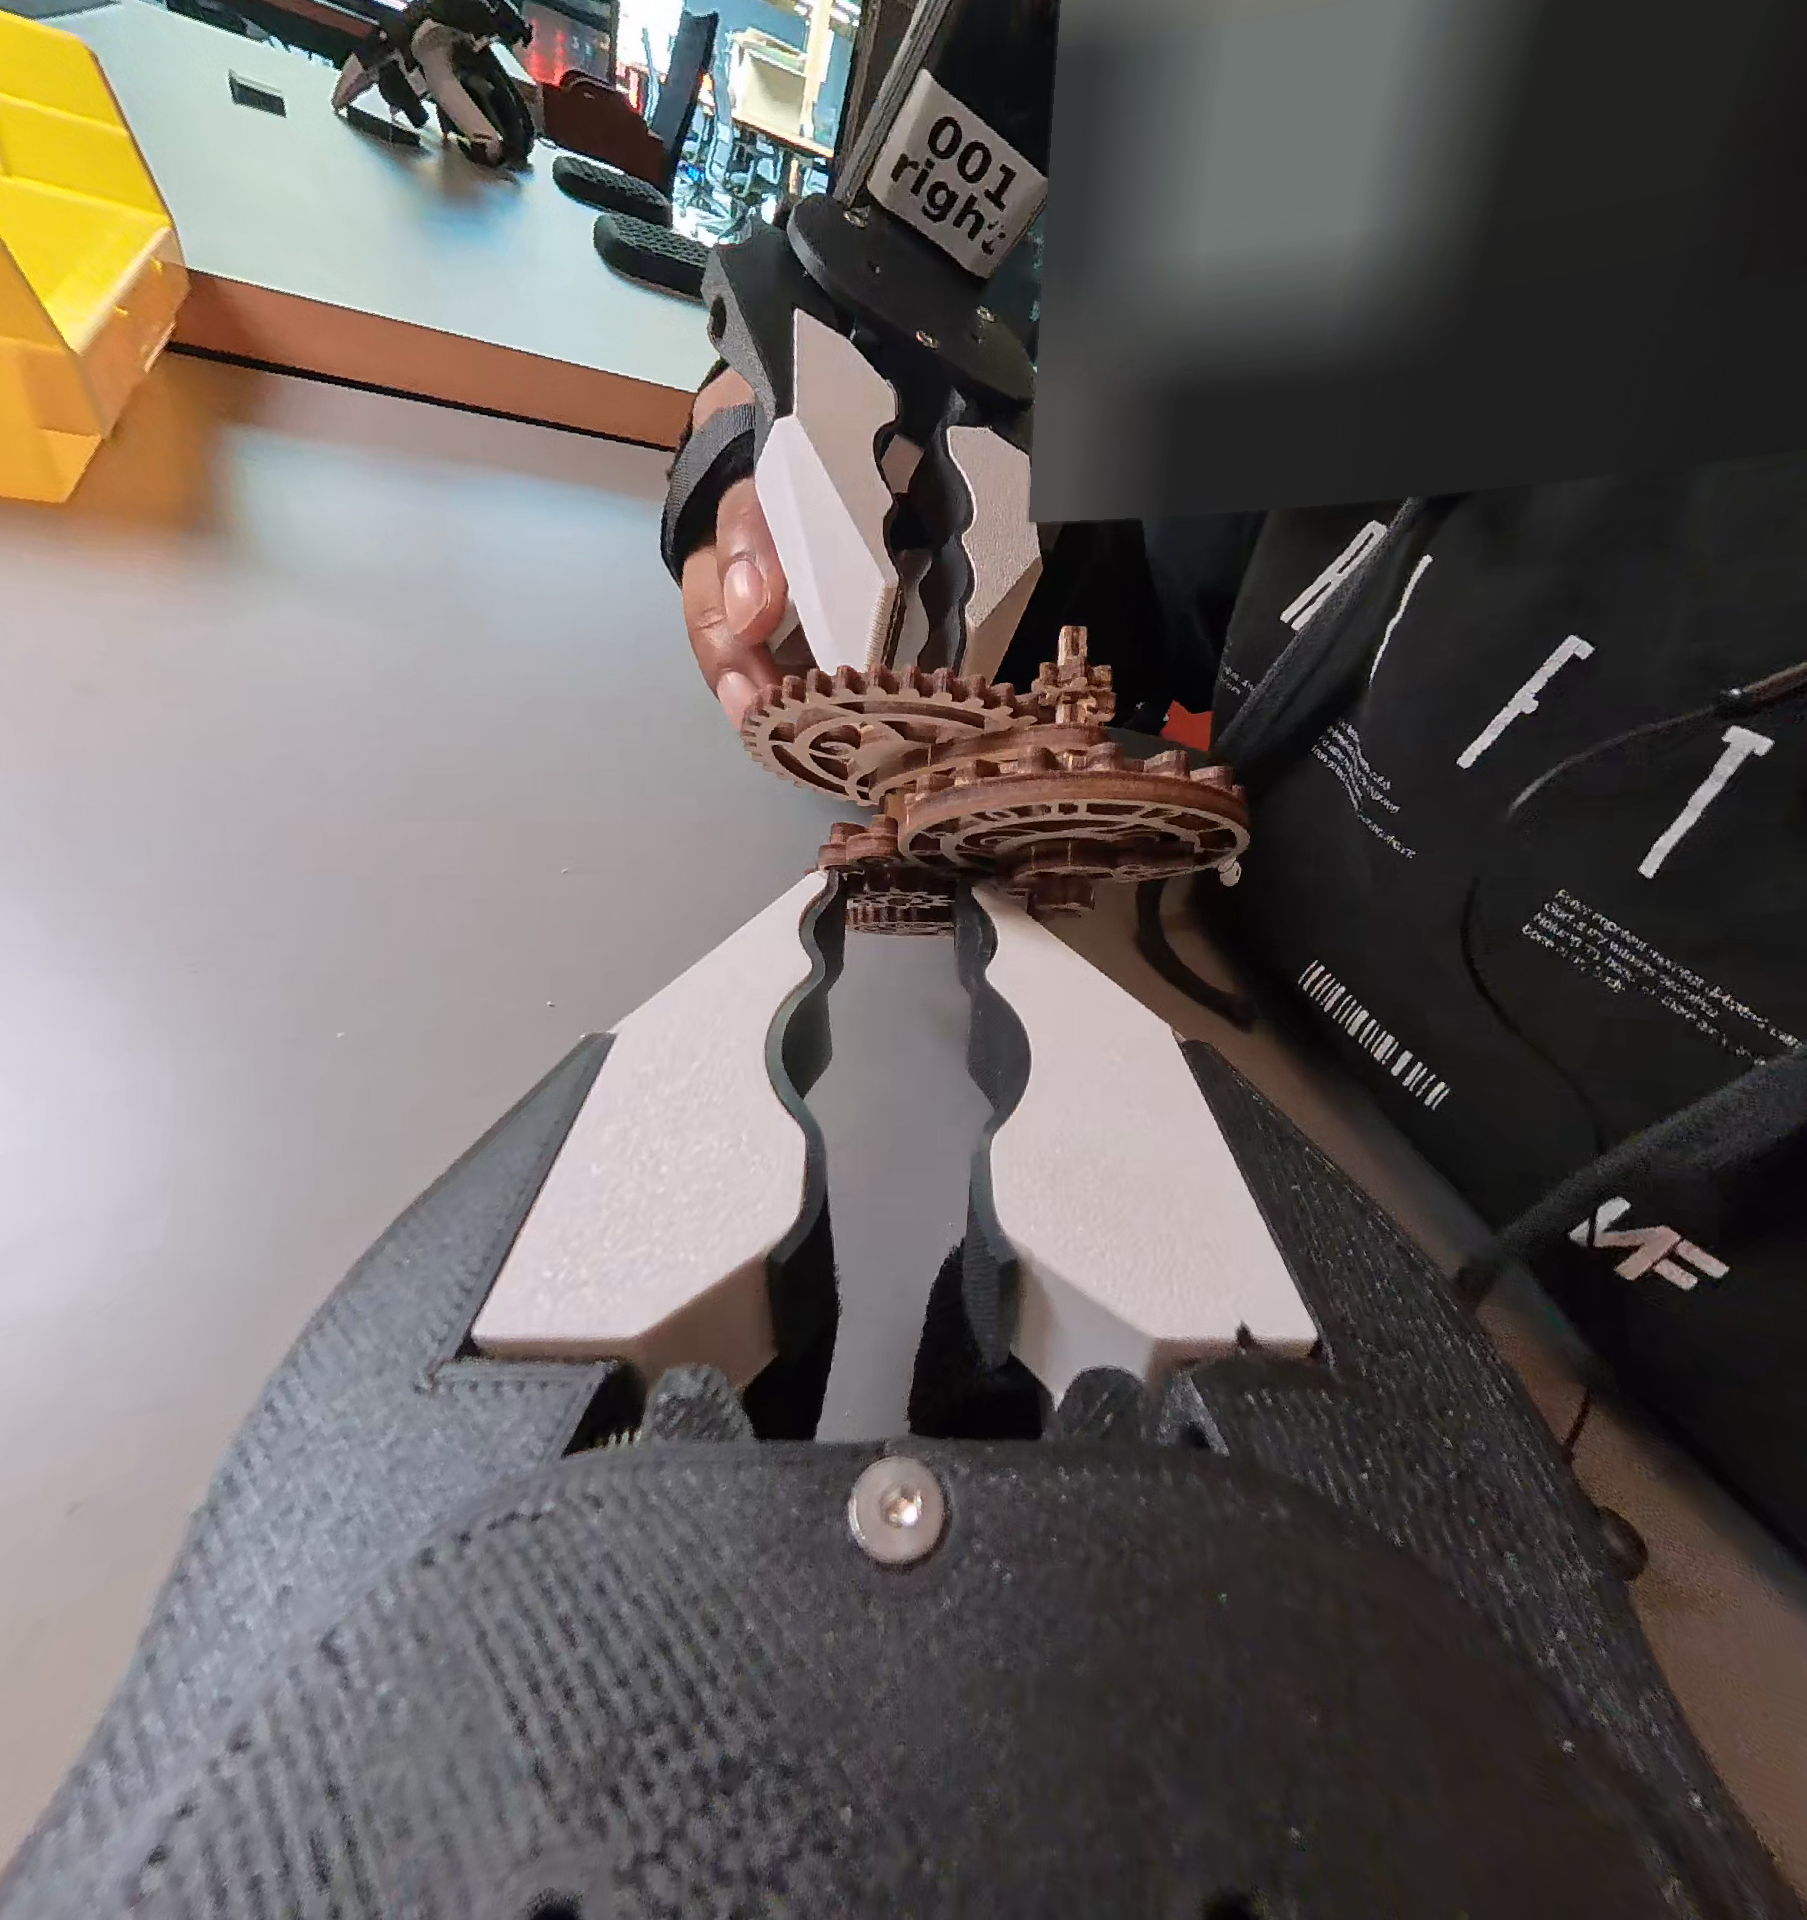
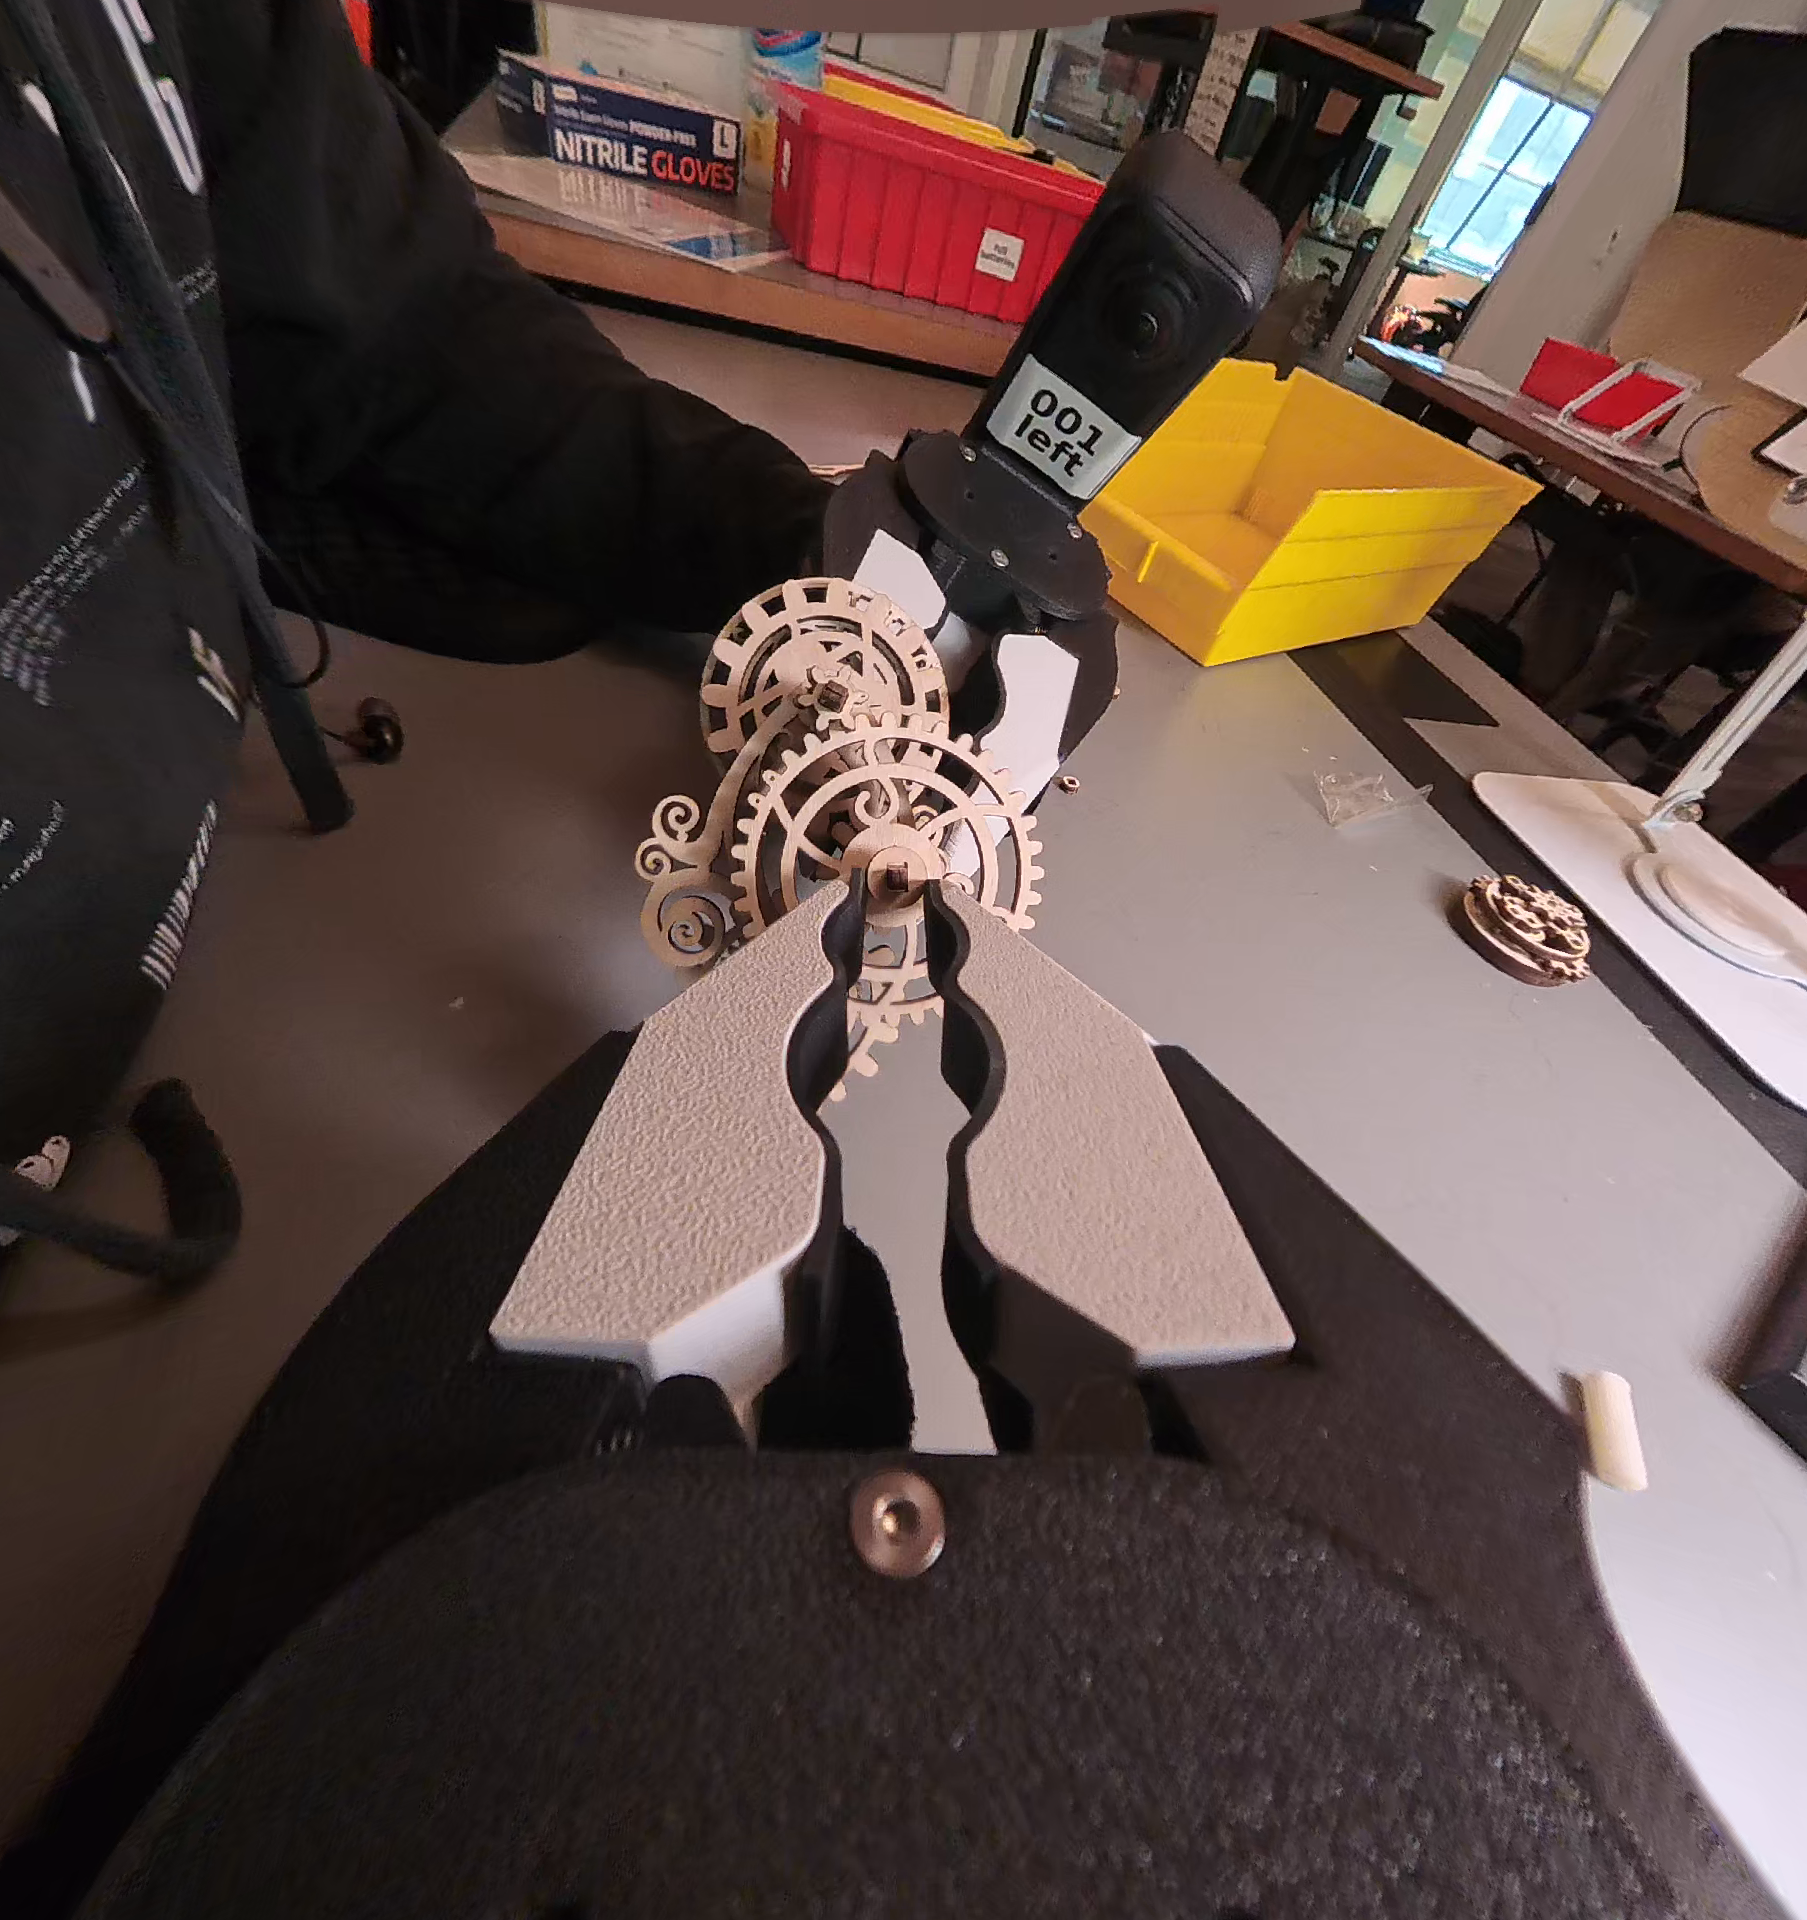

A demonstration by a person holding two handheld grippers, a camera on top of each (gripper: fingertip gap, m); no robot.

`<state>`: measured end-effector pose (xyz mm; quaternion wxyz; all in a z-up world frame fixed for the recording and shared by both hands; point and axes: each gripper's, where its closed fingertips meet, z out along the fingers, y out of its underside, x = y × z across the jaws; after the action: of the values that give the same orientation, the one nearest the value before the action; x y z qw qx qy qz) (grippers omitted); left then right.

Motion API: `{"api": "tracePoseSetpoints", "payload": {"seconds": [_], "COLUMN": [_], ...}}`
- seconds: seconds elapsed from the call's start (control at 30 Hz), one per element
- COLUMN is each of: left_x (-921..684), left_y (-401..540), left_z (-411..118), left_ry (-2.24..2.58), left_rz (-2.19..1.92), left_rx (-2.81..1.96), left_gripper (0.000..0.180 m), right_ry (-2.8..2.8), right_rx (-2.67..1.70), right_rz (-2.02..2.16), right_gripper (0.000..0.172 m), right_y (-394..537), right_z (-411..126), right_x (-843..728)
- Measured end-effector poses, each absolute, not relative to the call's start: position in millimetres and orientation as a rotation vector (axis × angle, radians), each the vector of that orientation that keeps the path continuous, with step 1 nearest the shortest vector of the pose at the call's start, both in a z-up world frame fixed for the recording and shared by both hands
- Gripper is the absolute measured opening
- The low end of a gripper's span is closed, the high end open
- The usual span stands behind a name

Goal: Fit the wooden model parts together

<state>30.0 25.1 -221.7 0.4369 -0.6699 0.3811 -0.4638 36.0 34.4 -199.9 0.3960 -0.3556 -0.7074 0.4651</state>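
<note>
Above the grey desk (image 2: 1294, 987), near the edge where the person sits, a wooden gear model (image 2: 857, 790) hangs in the air between two hand-held grippers. From the right wrist view, the right gripper (image 2: 894, 899) has its black pads closed on the small round hub at the centre of the front toothed wheel, one pad pressing each side. Behind that wheel sits a second openwork disc and a curled scroll piece on the model's left side. The left gripper (image 2: 992, 675) comes at the model from the far side, its white fingers partly hidden behind the gears. From the left wrist view, the left gripper (image 1: 899, 904) clamps a small dark gear at the model's lower edge, both pads against it, while the right gripper (image 1: 925, 634) reaches down onto the model from above, a hand (image 1: 733, 613) behind it. A yellow bin (image 2: 1294, 520) stands toward the desk's far edge, a second small wooden gear piece (image 2: 1527, 925) lies near the right edge beside a white lamp base (image 2: 1709, 935), and a red bin (image 2: 920, 218) rests on the neighbouring table.
</note>
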Motion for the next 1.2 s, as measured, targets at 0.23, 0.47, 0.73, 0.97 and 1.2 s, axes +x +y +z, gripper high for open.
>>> {"api": "tracePoseSetpoints", "payload": {"seconds": [0.23,0.47,0.73,0.97,1.2], "left_x": [30,27,25,23,22], "left_y": [21,22,23,24,24], "left_z": [-221,-219,-226,-231,-235], "left_ry": [1.006,1.010,1.032,1.032,1.032], "left_rz": [-1.106,-1.077,-1.039,-1.028,-1.033], "left_rx": [-1.644,-1.680,-1.732,-1.768,-1.798], "left_gripper": [0.019,0.019,0.019,0.019,0.019], "right_ry": [-1.841,-1.853,-1.861,-1.845,-1.854], "right_rx": [-0.926,-0.954,-0.984,-0.994,-1.011], "right_rz": [1.212,1.233,1.249,1.265,1.282], "right_gripper": [0.010,0.010,0.011,0.010,0.010], "right_y": [30,33,34,37,37], "right_z": [-203,-209,-217,-217,-221], "right_x": [41,40,38,37,37]}}
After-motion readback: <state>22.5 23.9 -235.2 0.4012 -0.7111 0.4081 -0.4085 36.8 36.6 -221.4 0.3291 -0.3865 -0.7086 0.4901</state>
